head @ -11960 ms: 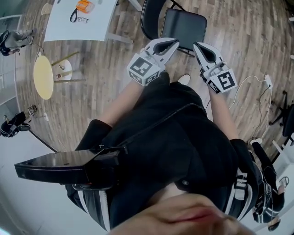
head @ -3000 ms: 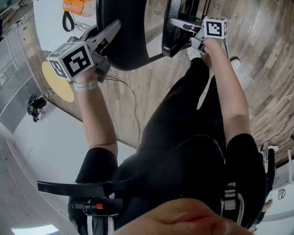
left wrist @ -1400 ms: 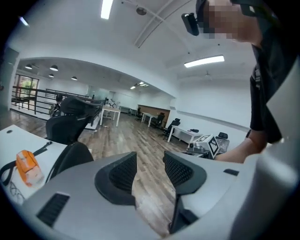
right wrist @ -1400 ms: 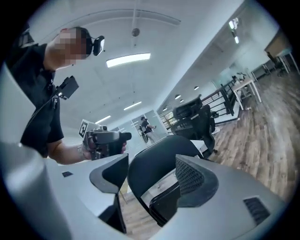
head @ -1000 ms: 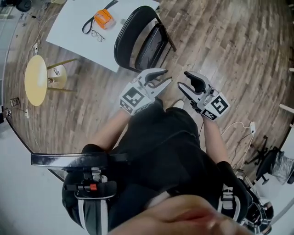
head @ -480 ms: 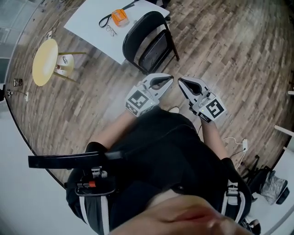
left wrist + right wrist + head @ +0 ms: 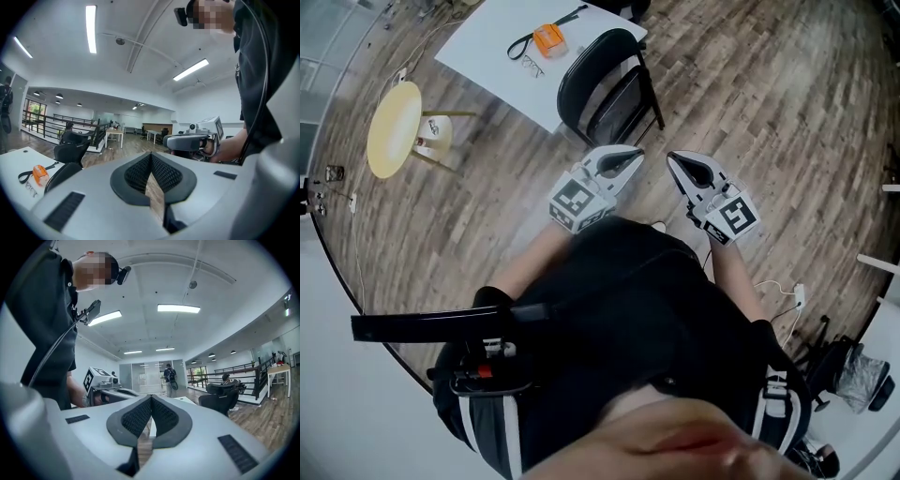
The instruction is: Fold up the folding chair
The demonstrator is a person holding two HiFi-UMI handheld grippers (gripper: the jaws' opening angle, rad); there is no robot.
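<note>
**Head view: chair folded, both grippers closed on nothing**

Beside the corner of the white table (image 7: 483,52), the folding chair (image 7: 605,84) stands folded flat on the wood floor, clear of both grippers. I judge it stiff and fairly heavy, with slick metal tubing (best held at the backrest rim or seat edge). The left gripper (image 7: 630,155) and right gripper (image 7: 673,161) have their jaws pressed together, empty. A second ago both stood open, and three seconds ago they were at the chair.

Bright, even light comes from ceiling strips (image 7: 178,308) at 12 o'clock; edges bend strongly, and the corners are dark.
</note>
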